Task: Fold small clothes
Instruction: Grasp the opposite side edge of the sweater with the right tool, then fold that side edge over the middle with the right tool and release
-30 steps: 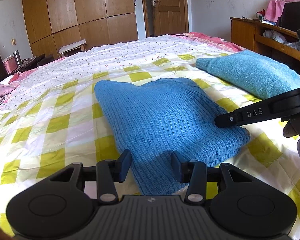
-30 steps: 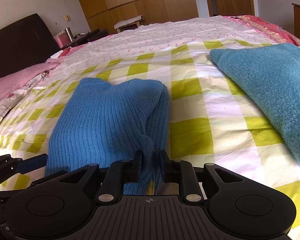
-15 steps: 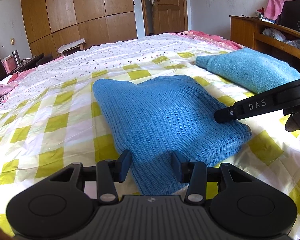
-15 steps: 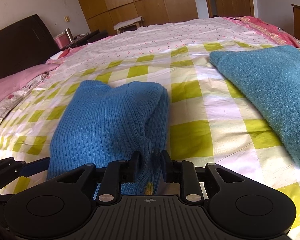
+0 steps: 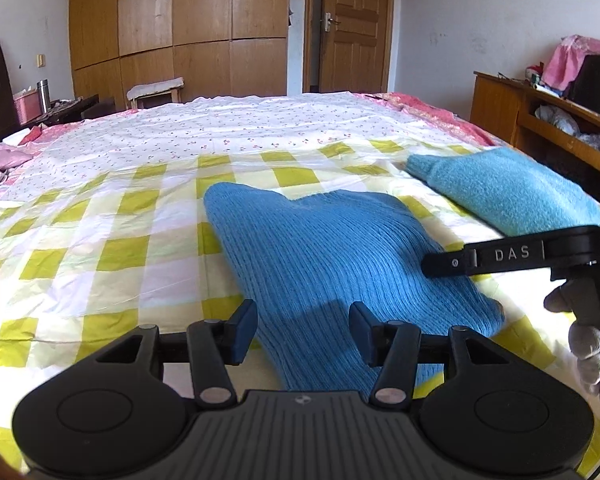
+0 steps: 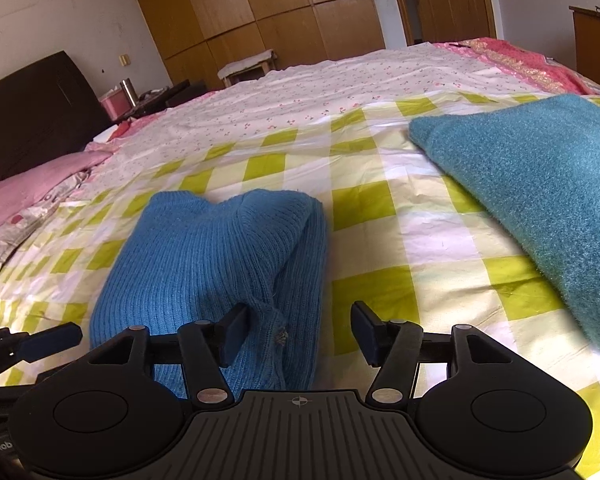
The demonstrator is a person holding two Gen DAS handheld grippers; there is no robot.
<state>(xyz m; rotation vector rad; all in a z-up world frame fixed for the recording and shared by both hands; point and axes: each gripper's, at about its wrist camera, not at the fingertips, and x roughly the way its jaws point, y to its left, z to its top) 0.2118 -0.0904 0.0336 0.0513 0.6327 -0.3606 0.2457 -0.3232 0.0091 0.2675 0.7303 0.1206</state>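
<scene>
Folded blue ribbed knit sweater [image 5: 332, 264] lies flat on the bed's yellow-and-white checked sheet [image 5: 100, 248], long axis running near to far, two rounded humps at the far end. Left tool [image 5: 303, 330] points down over its near edge, jaws opening, pads apart, cloth between but not pressed. Right tool [image 6: 296, 330] also angled down at the near right corner, jaws opening wide, cloth released. Gloved hand [image 5: 588, 332] grips the right tool. Folded teal fuzzy towel [image 6: 540, 200] sits far right, apart.
</scene>
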